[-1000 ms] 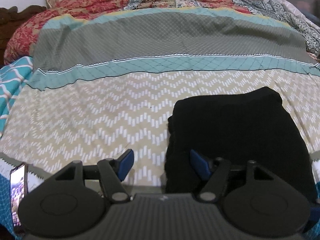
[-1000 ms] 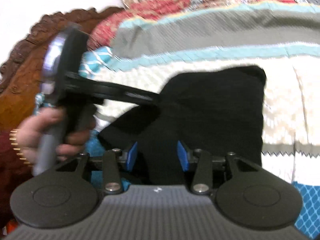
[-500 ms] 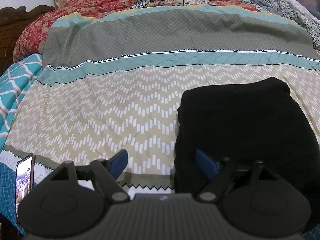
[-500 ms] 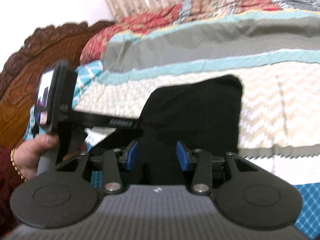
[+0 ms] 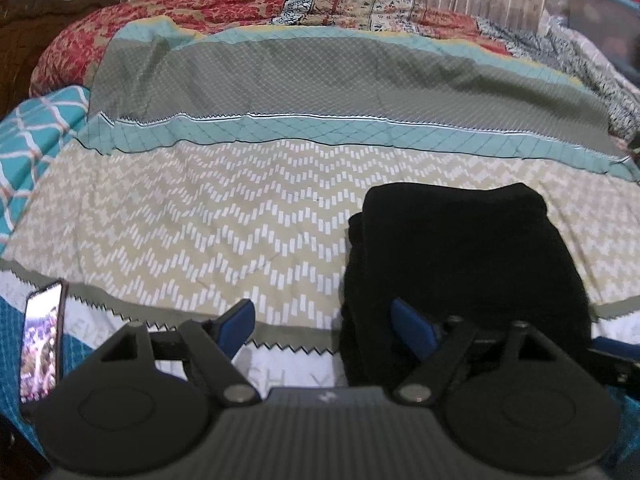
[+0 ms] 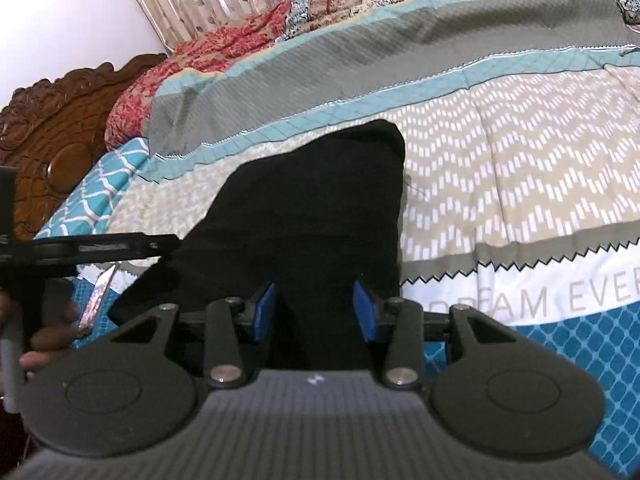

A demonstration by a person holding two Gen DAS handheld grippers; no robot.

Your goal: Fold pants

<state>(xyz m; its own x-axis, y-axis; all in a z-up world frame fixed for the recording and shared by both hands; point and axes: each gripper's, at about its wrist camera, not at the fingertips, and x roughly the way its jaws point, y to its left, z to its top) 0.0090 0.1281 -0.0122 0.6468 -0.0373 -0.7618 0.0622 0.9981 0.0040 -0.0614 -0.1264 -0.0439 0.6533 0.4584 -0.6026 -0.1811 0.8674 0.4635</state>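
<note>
the bedspread (image 5: 208,220), striped in grey, teal and tan zigzag, fills most of both views, with a red patterned quilt (image 5: 168,12) across the top and a carved wooden headboard (image 6: 48,128) at the left edge of the right wrist view.

the pants (image 5: 472,256) lie on the bedspread as a black folded bundle, in the lower right of the left wrist view and at the centre of the right wrist view (image 6: 312,216). its long axis runs from the bottom of the frame up toward the teal stripe; in the right wrist view the far end leans to the upper right and ends in a rounded corner. the near end reaches down behind both grippers.

the left gripper (image 5: 324,324) sits at the bottom of its frame. its jaws have just been opening and stand wide apart, the left blue pad over the bare bedspread and the right blue pad over the left edge of the pants; nothing is pinched between them.

the right gripper (image 6: 314,312) has its jaws partly apart over the near end of the pants, black cloth showing in the gap; whether the pads press on the cloth i cannot tell.

a phone (image 5: 40,344) with a lit screen lies at the lower left of the left wrist view.
</note>
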